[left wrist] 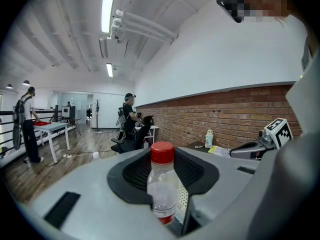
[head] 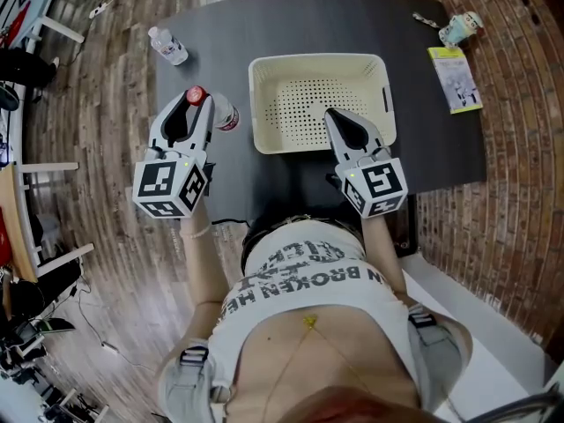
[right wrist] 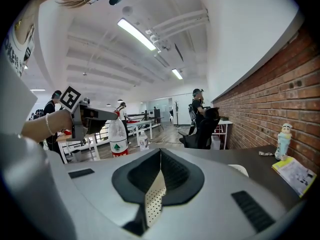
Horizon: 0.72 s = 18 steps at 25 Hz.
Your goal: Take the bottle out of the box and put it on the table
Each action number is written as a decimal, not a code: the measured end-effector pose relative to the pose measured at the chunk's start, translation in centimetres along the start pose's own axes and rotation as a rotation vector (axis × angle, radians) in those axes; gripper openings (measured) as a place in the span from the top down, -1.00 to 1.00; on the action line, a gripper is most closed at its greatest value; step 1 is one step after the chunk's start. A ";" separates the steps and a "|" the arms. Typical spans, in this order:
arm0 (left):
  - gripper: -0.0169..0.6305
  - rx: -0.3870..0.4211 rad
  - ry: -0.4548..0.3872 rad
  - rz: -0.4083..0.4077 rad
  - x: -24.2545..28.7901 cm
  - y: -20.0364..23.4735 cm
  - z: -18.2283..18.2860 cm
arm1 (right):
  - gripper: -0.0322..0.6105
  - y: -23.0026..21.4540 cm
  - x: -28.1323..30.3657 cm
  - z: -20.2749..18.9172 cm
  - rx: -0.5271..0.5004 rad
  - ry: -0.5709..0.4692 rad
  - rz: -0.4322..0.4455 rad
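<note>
- The bottle [head: 225,113], clear with a red cap and a red-banded label, is out of the box [head: 317,60]; it sits just beside the box's left wall, over the dark table [head: 264,16], left of centre in the head view
- The left gripper [head: 199,102] grasps it: in the left gripper view the bottle [left wrist: 161,184] stands upright in the gap between the widely spread jaws, with its cap above them and its foot hidden behind them
- No view shows whether the bottle's foot touches the table
- In the right gripper view the same bottle [right wrist: 118,136] appears at the left of the frame, upright, with the left gripper reaching in at its upper part
- The right gripper [head: 335,117] hangs over the lower right part of the box, its tip above the perforated floor
- Its jaws are clenched together on nothing; only a thin slit is left between them, and the dotted surface of the box shows through it
- The box is cream-coloured and stands at the middle of the table
- A second small bottle [head: 167,46], clear, stands near the table's upper left corner, well apart from the box
- At the upper right of the head view a small pale container [head: 460,28] stands near the table's edge, with a yellow-green booklet [head: 455,79] lying just below it
- A brick wall [right wrist: 270,84] fills the right side of the right gripper view, and a wooden floor [head: 106,104] lies left of the table in the head view
</note>
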<state>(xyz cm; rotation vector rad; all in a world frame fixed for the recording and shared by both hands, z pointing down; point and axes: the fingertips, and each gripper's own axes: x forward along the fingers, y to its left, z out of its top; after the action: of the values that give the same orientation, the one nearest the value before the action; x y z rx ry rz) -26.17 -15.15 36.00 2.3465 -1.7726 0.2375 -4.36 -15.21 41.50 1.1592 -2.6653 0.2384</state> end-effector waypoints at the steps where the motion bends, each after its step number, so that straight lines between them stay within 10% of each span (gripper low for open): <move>1: 0.50 0.000 0.002 0.001 0.0 0.1 -0.2 | 0.87 0.0 0.0 0.0 0.000 0.001 0.000; 18: 0.50 -0.037 0.119 0.027 2.0 1.4 -9.9 | 0.87 -0.1 -0.1 -0.6 0.005 0.016 -0.011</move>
<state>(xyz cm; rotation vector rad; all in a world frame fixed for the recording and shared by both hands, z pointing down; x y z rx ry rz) -27.09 -14.92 46.17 2.2348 -1.7391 0.3385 -4.12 -15.08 42.04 1.1685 -2.6456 0.2510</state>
